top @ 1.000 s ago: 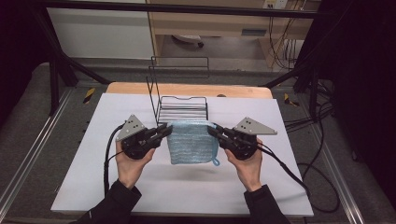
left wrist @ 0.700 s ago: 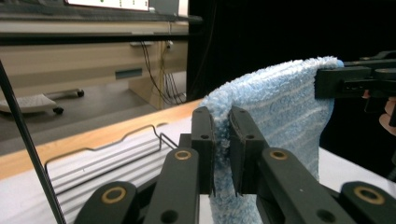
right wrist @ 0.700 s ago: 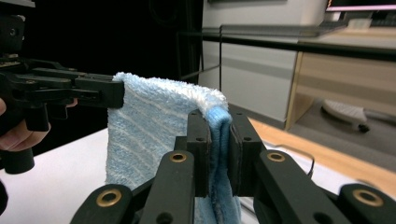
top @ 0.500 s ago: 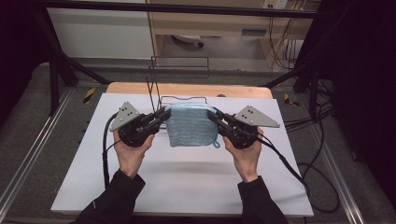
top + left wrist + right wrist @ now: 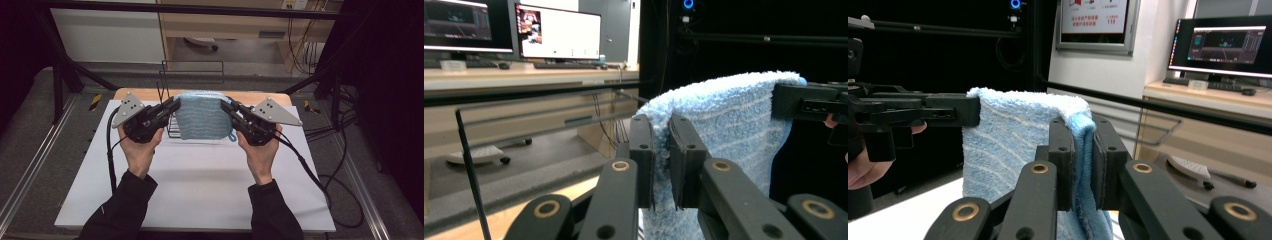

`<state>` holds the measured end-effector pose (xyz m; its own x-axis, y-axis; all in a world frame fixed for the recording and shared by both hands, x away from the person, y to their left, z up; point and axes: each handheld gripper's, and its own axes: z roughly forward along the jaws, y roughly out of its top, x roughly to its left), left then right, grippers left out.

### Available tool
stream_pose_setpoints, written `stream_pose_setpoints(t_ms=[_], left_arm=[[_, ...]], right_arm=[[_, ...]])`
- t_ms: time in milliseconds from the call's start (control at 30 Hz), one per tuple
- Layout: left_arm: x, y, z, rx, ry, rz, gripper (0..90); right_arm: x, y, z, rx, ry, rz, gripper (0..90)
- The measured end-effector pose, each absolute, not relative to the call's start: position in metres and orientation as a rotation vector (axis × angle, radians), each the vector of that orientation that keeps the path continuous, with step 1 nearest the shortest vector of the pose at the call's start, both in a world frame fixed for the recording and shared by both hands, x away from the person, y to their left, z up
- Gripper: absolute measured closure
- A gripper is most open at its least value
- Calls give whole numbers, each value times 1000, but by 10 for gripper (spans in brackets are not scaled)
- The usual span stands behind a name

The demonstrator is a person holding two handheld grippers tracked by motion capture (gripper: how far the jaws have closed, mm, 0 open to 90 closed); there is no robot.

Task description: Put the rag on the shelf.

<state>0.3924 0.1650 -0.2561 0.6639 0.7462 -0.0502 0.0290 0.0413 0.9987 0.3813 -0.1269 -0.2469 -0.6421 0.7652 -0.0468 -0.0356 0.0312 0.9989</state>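
Both hands sit higher in the high view than a second ago, and farther up the desk. The left tool and the right tool have carried the blue towel up with them. Earlier the towel hung low in front of the wire rack, just above the white desk top. Now it hangs in front of the rack's upper part and hides most of the wires. The gap between the two tools looks about the same as before, and the towel is stretched between them as it was.

In the left tool's own view the jaws stand narrow and are clamped on one upper corner of the towel, with cloth pinched between the pads. The right tool grips the far corner there. In the right tool's own view the jaws are likewise narrow and closed on the other upper corner of the towel, its hemmed edge running down between the pads. The left tool holds the opposite corner beyond it. The towel hangs down from its top edge, clear of the desk.

Farther off, a red-and-white poster hangs on the wall; its writing is too small to read. Monitors on a back bench show windows whose text cannot be read.
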Motion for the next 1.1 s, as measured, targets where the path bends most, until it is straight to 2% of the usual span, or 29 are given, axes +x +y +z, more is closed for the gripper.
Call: stream_pose_setpoints(t_ms=[1100], left_arm=[[429, 182, -197, 1293, 710, 691, 822]], right_arm=[[425, -99, -183, 639, 1606, 1705, 822]])
